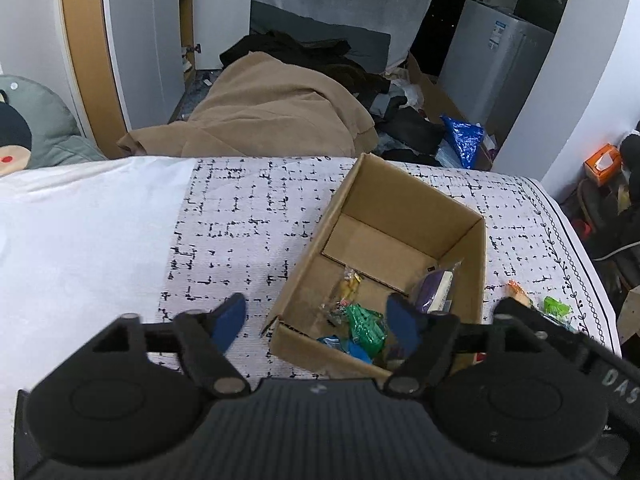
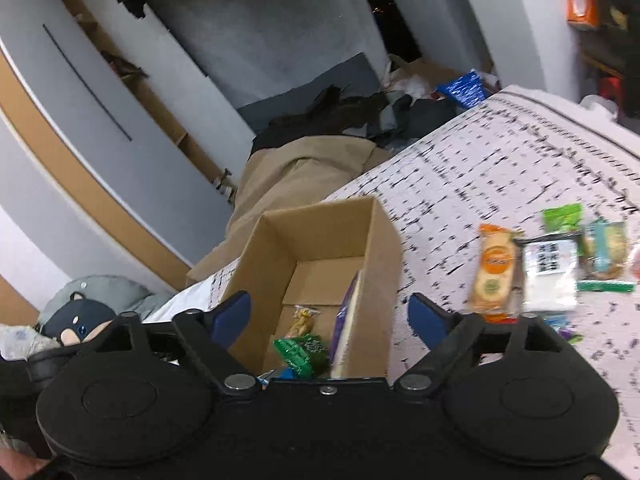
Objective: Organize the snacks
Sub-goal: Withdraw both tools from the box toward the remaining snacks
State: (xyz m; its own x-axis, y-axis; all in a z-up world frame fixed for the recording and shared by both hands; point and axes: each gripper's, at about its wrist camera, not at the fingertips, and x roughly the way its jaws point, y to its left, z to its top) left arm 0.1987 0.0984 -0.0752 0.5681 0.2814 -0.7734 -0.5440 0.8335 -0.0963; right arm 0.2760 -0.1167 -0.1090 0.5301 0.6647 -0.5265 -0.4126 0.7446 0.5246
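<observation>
- Left wrist view: left gripper [image 1: 316,322] hung w/ jaws spread wide, nothing between the blue pads [image 1: 229,320]; one pad sat outside the cardboard box [image 1: 304,268], the other over its near inside corner.
- Box stood open-topped on the black-and-white patterned cloth [image 1: 240,216], its near wall right in front of the gripper.
- Inside the box, at the near end: green packet [image 1: 366,326], blue packet [image 1: 348,346] against the near wall, small yellow packet [image 1: 350,286] a bit further in, purple packet [image 1: 434,292] leaning on the box's right wall.
- Right of the box, on the cloth: orange snack [image 1: 518,294] and a green one [image 1: 556,308], partly hidden by the gripper body.
- Beyond the box, off the cloth's far edge: tan blanket [image 1: 272,112]; a plush toy [image 1: 28,132] far left of the box.
- Right wrist view (blurry): right gripper [image 2: 330,316] also wide open, empty; box sat between and just past its pads, left pad [image 2: 234,314] by the box's left wall, the right one outside the right wall.
- Same green, yellow and purple packets seen in the box's near end.
- Right of the box, apart from it: orange cracker pack [image 2: 496,272], white-label pack [image 2: 552,272] touching it, more green-wrapped snacks [image 2: 562,216] beyond; details too smeared to tell.
</observation>
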